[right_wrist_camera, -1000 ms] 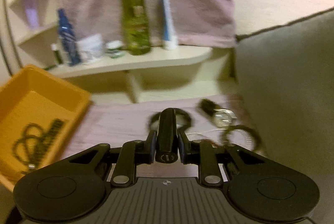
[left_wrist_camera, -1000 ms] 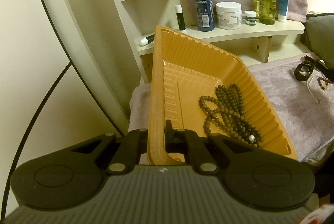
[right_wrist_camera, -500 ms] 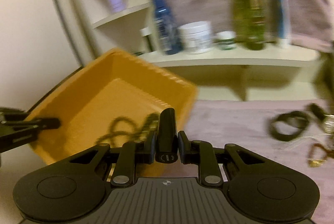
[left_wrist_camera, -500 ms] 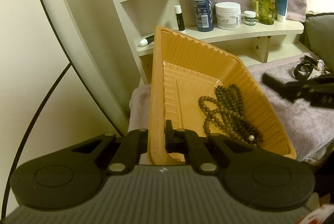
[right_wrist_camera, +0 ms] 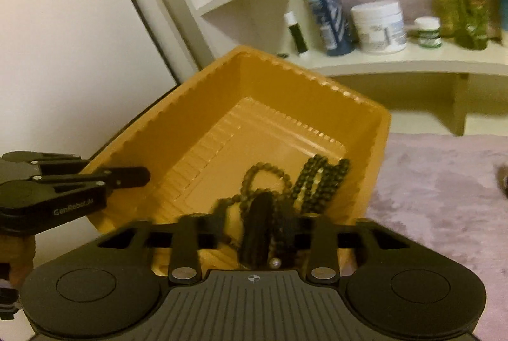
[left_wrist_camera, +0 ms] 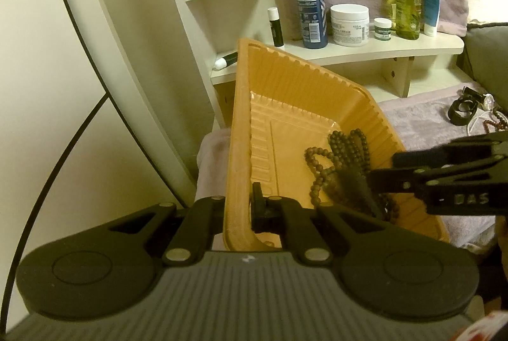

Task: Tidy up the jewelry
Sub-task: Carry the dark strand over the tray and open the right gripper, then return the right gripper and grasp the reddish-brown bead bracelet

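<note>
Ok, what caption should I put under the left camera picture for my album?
Left gripper pinches the tilted orange tray of beads; right gripper opening over it.

Mauve towel (left_wrist_camera: 422, 121) bearing orange tray (left_wrist_camera: 241, 131), black bands (left_wrist_camera: 462, 112)

In the right wrist view, motion blur smears the right gripper (right_wrist_camera: 258, 233) fingers and a dark object between them, so what that object is cannot be told. Its jaws are opening. The bead necklace (right_wrist_camera: 304, 182) beyond loses its near end behind them. Far right of the left gripper (left_wrist_camera: 242, 207), a small jewelry pile (left_wrist_camera: 473, 112) is too tiny to sort. Bottle labels stay unreadable.
</note>
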The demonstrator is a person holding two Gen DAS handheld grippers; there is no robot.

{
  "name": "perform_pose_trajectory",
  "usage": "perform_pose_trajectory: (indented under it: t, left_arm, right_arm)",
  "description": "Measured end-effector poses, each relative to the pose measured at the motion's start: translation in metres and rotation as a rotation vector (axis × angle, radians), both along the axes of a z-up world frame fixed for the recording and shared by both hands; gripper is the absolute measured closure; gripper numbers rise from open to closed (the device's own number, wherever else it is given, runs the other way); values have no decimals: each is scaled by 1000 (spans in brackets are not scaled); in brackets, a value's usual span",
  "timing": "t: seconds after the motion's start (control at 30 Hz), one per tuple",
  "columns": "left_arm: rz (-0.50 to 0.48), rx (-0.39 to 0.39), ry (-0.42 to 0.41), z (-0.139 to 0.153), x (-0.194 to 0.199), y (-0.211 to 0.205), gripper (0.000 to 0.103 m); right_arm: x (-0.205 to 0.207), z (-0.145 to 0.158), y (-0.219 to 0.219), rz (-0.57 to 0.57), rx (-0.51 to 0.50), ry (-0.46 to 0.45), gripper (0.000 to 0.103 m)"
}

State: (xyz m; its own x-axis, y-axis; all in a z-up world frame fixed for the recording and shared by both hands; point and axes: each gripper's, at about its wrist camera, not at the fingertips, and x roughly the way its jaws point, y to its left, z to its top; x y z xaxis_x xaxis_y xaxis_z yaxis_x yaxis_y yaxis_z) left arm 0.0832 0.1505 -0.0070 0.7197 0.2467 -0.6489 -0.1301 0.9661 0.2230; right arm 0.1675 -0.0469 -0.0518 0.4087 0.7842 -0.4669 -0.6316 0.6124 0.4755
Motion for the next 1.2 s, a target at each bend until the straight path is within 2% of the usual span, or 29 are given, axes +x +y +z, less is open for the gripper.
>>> perform_pose_trajectory:
  t: [0.3, 0.53, 0.67, 0.9, 0.97, 1.2]
  left_arm:
    - [1, 1, 0, 0, 1, 0, 99]
    - [0, 7, -1, 0, 1, -2, 99]
    - [0, 7, -1, 0, 1, -2, 99]
    - [0, 9, 3, 1, 2, -1, 99]
    - [1, 10, 3, 1, 1, -1, 99]
    - [5, 13, 7, -1, 3, -1, 99]
  right_arm:
    - [1, 1, -63, -240, -87, -51, 54]
    - [8, -11, -137, -477, -233, -97, 54]
    - [15, -21, -173, -560, -299, -99, 54]
    - [29, -37, -205, -625, -392, -97, 56]
    - [34, -41, -208, -631, -400, -85, 65]
    - [50, -50, -203, -600, -430, -68, 76]
